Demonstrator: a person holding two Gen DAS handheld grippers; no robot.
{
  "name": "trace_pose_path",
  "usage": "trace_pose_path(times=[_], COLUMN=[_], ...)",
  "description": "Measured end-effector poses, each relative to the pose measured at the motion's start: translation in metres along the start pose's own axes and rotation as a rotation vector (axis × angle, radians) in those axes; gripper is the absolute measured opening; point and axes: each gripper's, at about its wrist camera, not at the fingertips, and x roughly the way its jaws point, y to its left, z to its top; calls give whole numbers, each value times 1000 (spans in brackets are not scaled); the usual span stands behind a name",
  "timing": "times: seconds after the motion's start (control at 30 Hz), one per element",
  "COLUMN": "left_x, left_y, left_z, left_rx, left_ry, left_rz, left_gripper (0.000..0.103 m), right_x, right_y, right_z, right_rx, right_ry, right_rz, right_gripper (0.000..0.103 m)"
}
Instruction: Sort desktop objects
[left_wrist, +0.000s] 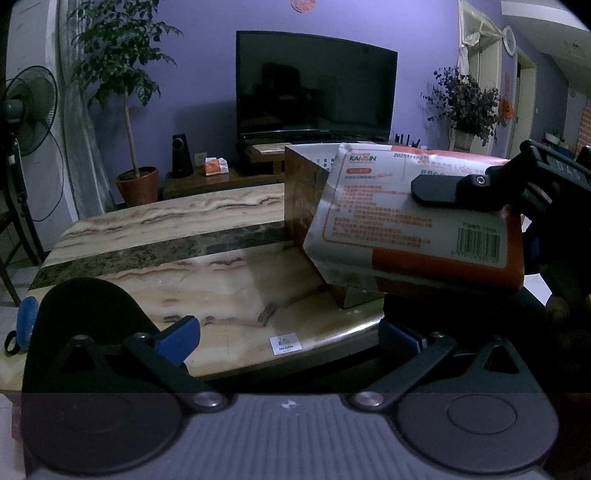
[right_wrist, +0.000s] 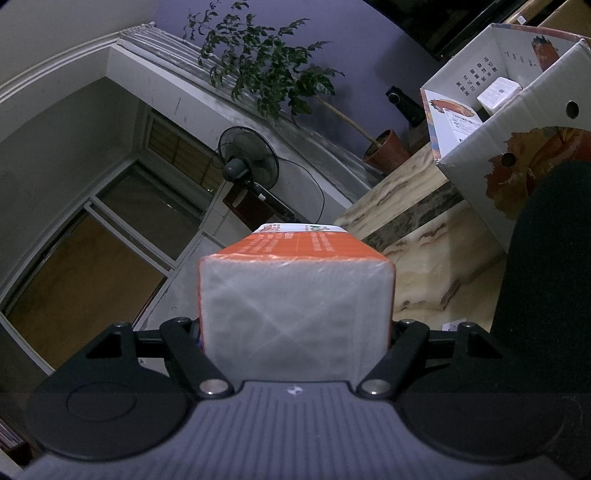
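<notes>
Right wrist view: my right tongs (right_wrist: 295, 332) are clamped on the tissue pack (right_wrist: 295, 295); left tongs (left_wrist: 291, 341) gape apart over the bench (left_wrist: 166, 229), beside the cardboard box (left_wrist: 301, 195).

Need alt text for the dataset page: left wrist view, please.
The right gripper holds an orange-and-white tissue pack in the air in front of a cardboard box on a marble-patterned table. The left gripper is open and empty in the foreground; a dark TV stands behind.

My right tool (right_wrist: 295, 332) clamped on an orange-and-white tissue pack (right_wrist: 295, 295) at lower centre, open cardboard box (right_wrist: 517, 110) upper right on the marble bench (right_wrist: 424, 236), fan (right_wrist: 247, 158) mid-frame
</notes>
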Motion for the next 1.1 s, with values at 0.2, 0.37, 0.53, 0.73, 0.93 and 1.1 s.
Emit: trace_pose_path(times=[0.2, 0.37, 0.53, 0.73, 0.93, 1.1], left_x=[1, 1, 2, 2, 3, 3], left_y=[0, 0, 0, -1, -1, 0], left_z=[0, 0, -1, -1, 0, -1], left_rx=[2, 4, 6, 8, 10, 12], left_ry=[2, 4, 6, 8, 9, 10], left_rz=[0, -1, -1, -1, -1, -2], left_gripper=[102, 102, 102, 102, 102, 102], right_x=[0, 0, 1, 1, 2, 2], right_y=[0, 1, 1, 0, -1, -2], right_z=[-1, -1, -1, -1, -1, -1], right_rx=[0, -1, -3, -2, -2, -1], right_ry=[0, 1, 3, 3, 3, 4], right_rz=[-2, -3, -7, -7, -7, -6], right_gripper=[78, 78, 78, 78, 78, 78])
